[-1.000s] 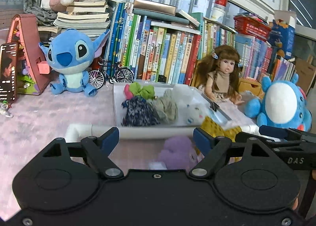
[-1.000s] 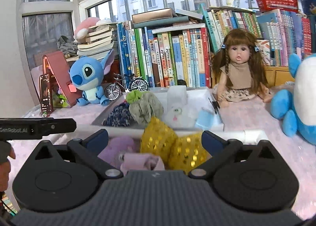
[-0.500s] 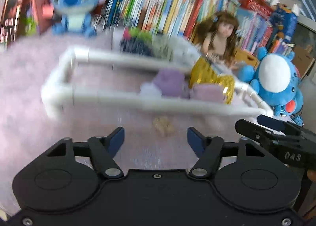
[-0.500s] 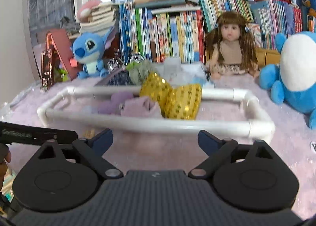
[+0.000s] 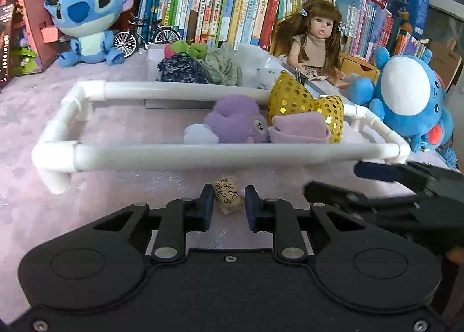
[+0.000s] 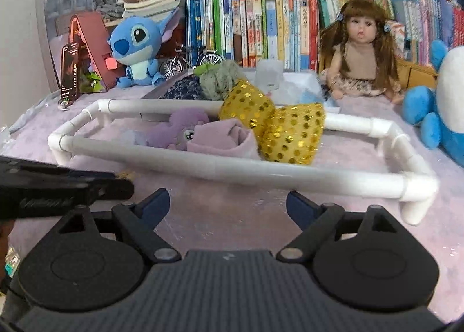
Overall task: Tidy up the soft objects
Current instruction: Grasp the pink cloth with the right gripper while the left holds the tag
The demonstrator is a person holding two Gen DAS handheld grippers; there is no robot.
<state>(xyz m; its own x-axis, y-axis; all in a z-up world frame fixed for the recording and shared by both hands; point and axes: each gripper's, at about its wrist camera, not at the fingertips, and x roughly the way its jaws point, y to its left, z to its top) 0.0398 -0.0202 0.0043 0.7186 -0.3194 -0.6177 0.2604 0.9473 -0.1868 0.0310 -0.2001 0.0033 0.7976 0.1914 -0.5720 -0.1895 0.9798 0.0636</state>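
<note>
1. Toys sit inside the white pipe frame [image 5: 200, 155] on the desk [image 5: 26, 117]: a purple plush [image 5: 235, 123], a folded purple cloth [image 5: 298, 130] and a gold sequin pillow [image 5: 293, 98]. They lie close together, touching.
2. The left claw [image 5: 227, 201] is low, on the near side of the frame. Its pads are closed on a small yellow packet [image 5: 227, 192] with writing on it. The packet lies outside the frame, so it looks like the odd one that needs a home.
3. The right claw [image 6: 227, 204] is wide open with nothing between its pads. It sits just beside the left one, pointing at the frame. I think it waits so both do not bump.
4. Behind the frame is a pale tray [image 5: 152, 56] with more soft things piled in it, like a dark patterned cloth [image 5: 181, 71]. That may be where sorted things go.
5. A blue plush [image 5: 87, 18], a doll [image 5: 314, 42] and books [image 5: 232, 7] stand at the back, well apart from the work.
</note>
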